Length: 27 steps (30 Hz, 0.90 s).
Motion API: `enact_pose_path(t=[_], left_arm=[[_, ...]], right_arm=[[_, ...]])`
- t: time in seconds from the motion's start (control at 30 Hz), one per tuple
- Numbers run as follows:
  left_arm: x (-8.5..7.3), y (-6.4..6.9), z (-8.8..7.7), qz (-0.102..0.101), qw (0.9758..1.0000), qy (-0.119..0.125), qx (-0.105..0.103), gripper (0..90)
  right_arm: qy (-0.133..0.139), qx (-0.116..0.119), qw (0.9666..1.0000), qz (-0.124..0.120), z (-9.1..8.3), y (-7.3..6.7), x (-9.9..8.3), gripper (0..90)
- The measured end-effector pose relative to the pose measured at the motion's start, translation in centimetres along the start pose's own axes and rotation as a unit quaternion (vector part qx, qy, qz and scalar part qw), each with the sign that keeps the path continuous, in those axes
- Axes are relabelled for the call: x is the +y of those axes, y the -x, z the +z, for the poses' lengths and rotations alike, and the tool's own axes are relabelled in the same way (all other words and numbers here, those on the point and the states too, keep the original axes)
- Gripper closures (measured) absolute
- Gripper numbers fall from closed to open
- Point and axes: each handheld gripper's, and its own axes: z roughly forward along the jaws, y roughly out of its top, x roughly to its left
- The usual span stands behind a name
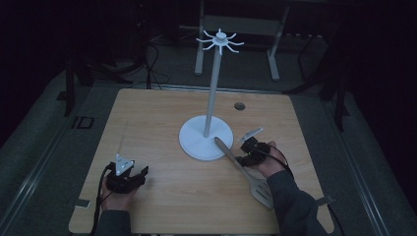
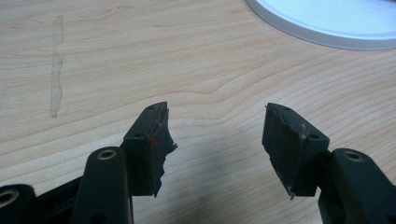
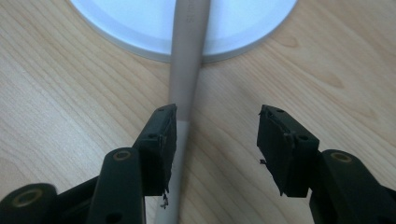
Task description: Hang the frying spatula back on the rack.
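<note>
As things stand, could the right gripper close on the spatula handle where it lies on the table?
Probably yes. The right gripper is open, and the spatula handle runs up between its jaws, close against the left one. Nothing lies over the handle here; its far end rests on the white stand base, clear of the jaws.

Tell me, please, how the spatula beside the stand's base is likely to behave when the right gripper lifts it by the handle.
The spatula looks like rigid metal, so it should stay stiff. Its smooth, round handle may slip or twist between the pads. The slotted blade lies well past the open right gripper, so that end will probably dip.
</note>
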Motion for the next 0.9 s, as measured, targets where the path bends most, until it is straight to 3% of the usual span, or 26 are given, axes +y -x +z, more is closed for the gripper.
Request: enact_pose_path(t=[0.43,0.53,0.9], left_arm=[[0.0,0.0,0.0,-0.001,1.0000,0.000,-0.001,41.1],[0.0,0.0,0.0,-0.001,1.0000,0.000,-0.001,41.2],[0.0,-0.1,-0.1,-0.002,1.0000,0.002,0.000,41.1]], right_arm=[[-0.045,0.052,0.9976,-0.002,2.7,-0.9,1.2,65.6],[-0.056,0.042,0.9975,-0.005,3.0,-1.0,1.4,71.2],[-0.062,0.045,0.9970,0.014,3.9,-0.9,1.4,72.0]])
